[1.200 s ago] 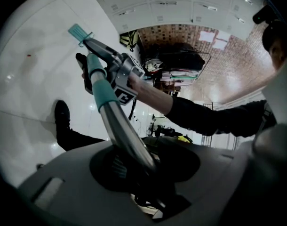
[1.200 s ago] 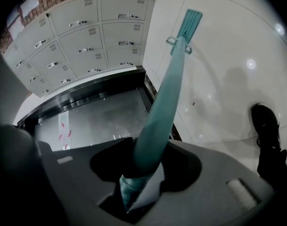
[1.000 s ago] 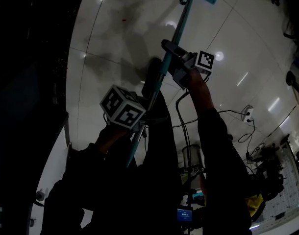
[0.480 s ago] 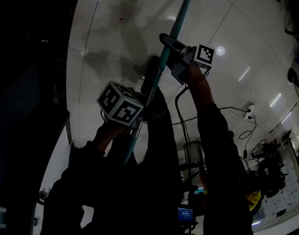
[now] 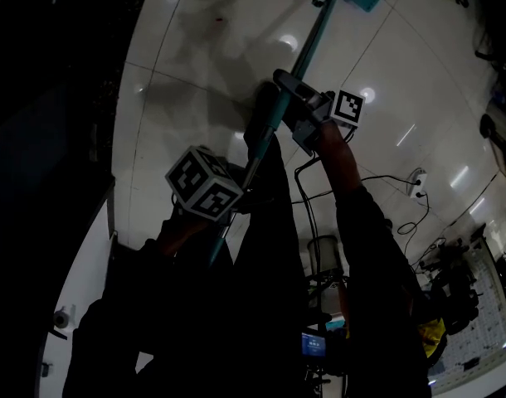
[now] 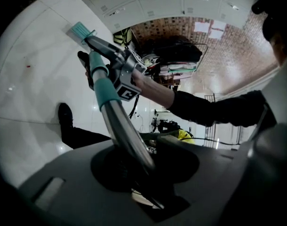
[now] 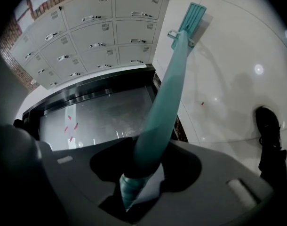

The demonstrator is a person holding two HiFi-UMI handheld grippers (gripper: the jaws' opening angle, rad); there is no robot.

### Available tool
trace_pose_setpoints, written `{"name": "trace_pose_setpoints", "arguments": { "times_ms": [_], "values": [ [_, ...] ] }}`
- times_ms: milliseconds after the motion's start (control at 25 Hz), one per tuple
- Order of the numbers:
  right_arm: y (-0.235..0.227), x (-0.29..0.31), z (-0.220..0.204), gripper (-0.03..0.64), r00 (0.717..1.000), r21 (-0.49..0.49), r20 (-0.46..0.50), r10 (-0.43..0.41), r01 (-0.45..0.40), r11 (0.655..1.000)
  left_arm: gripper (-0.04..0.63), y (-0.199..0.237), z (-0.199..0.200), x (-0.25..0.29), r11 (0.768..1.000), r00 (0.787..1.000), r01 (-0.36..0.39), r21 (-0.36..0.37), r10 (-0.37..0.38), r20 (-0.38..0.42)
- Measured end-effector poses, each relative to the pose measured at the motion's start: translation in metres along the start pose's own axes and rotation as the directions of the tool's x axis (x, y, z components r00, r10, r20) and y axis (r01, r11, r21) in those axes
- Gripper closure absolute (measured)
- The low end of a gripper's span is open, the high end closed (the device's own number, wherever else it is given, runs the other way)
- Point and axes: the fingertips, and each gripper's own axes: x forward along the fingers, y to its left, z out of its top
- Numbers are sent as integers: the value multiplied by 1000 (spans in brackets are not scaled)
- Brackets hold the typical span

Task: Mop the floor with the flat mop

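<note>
A white glossy tiled floor (image 5: 195, 73) fills most of the head view, with dark shadows of the person across it. In the right gripper view a bank of grey metal lockers (image 7: 96, 27) stands along its far edge, above a dark steel-framed glass panel (image 7: 96, 117).

The teal long-handled flat mop (image 5: 307, 44) slants from the person's body up to the top of the head view. Its flat rectangular head rests on the floor there, well ahead of the person. In the right gripper view the same handle runs away from the camera to the ribbed head by the lockers.

The person's dark-trousered leg ends in a black shoe (image 5: 265, 110) planted on the floor just beside the handle.

The right tongs (image 5: 290, 98) are clamped on the teal section of the handle, about midway along it, and the handle fills the gap between them (image 7: 143, 173). The left tongs (image 5: 245, 185) grip nearer the person, closed on the bare silver metal part of the pole (image 6: 143, 168).

A white power strip (image 5: 416, 185) with a black cable lies on the floor to the right, well apart from the mop. A tiny red speck (image 5: 221, 19) sits on a tile left of the mop head.
</note>
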Motion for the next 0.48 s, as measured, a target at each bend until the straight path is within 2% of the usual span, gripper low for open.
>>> {"name": "trace_pose_setpoints", "arguments": {
  "times_ms": [200, 480],
  "values": [
    [15, -8, -76, 434, 999, 4, 12, 46, -46, 999, 453, -23, -74, -4, 1000, 1000, -17, 16, 17, -5],
    [10, -11, -186, 436, 999, -7, -3, 44, -44, 999, 449, -41, -177, -3, 1000, 998, 7, 4, -7, 58]
  ]
}}
